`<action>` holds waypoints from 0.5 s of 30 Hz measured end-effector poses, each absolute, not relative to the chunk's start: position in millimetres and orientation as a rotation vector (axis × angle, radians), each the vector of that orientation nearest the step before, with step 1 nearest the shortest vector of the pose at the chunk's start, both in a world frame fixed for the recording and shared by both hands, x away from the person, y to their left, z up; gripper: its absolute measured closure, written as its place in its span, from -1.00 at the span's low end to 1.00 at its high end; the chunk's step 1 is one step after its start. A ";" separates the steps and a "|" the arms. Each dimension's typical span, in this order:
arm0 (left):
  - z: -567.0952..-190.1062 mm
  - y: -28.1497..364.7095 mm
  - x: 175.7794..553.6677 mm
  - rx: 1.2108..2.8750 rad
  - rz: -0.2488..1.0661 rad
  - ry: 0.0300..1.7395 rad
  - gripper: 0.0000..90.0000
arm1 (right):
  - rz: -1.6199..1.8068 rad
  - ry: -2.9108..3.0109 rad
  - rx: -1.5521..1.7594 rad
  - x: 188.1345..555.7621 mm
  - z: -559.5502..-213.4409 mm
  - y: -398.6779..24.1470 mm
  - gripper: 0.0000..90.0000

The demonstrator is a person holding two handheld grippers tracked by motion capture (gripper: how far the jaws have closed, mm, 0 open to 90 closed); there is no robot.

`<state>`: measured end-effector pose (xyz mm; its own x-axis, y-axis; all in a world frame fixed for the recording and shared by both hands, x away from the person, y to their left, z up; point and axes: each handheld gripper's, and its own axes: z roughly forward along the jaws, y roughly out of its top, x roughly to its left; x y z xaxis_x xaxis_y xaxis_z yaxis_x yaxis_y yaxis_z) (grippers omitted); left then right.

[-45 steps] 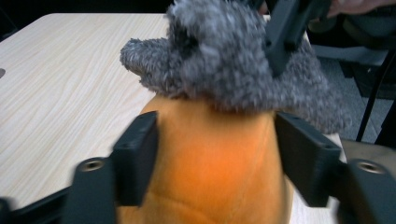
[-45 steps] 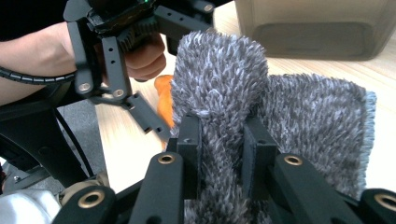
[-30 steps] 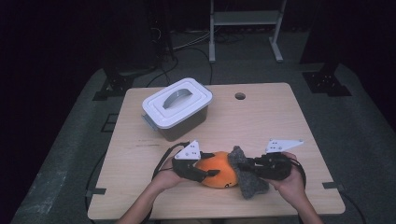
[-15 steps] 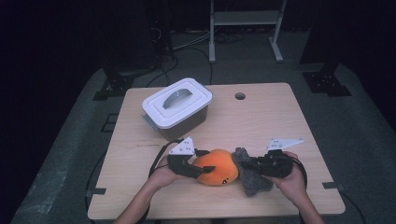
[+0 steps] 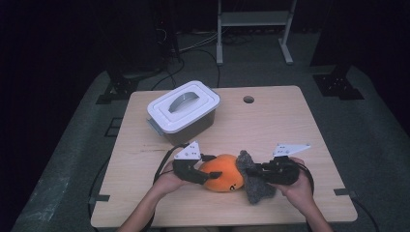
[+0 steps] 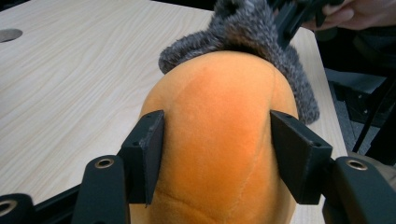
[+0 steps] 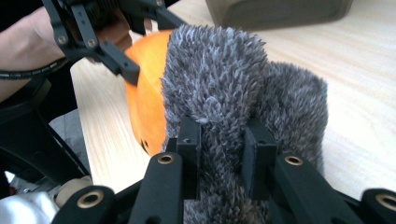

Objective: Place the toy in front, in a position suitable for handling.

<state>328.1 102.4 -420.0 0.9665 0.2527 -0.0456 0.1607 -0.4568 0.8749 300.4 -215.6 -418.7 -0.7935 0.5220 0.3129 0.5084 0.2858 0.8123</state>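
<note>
On table, left gripper [image 6: 215,158] clasping orange plush [image 6: 219,140], right gripper [image 7: 222,154] pinching grey fur [image 7: 224,88]

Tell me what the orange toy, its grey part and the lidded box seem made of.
Round orange plush toy: short velvety fabric, seam visible, probably stuffed. Shaggy grey furry part: long-pile faux fur, tufted strands. White-lidded storage box: smooth moulded plastic, likely, with a translucent grey body.

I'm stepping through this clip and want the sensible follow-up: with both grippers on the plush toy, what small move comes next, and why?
Probably pull gently apart. The left gripper clamps the orange body, the right gripper pinches the grey furry part, so the grey piece looks ready to slide off.
</note>
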 end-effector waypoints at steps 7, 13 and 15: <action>-415.6 90.2 317.8 2.092 0.109 0.199 -0.28 | 1.596 2.529 0.917 294.6 -410.5 -203.6 0.58; -416.3 87.2 319.4 2.122 0.113 0.250 -0.70 | 1.605 2.583 0.917 293.1 -416.9 -204.8 0.58; -420.8 86.6 320.5 2.117 0.092 0.250 -0.65 | 1.604 2.588 0.917 292.8 -417.7 -205.4 0.58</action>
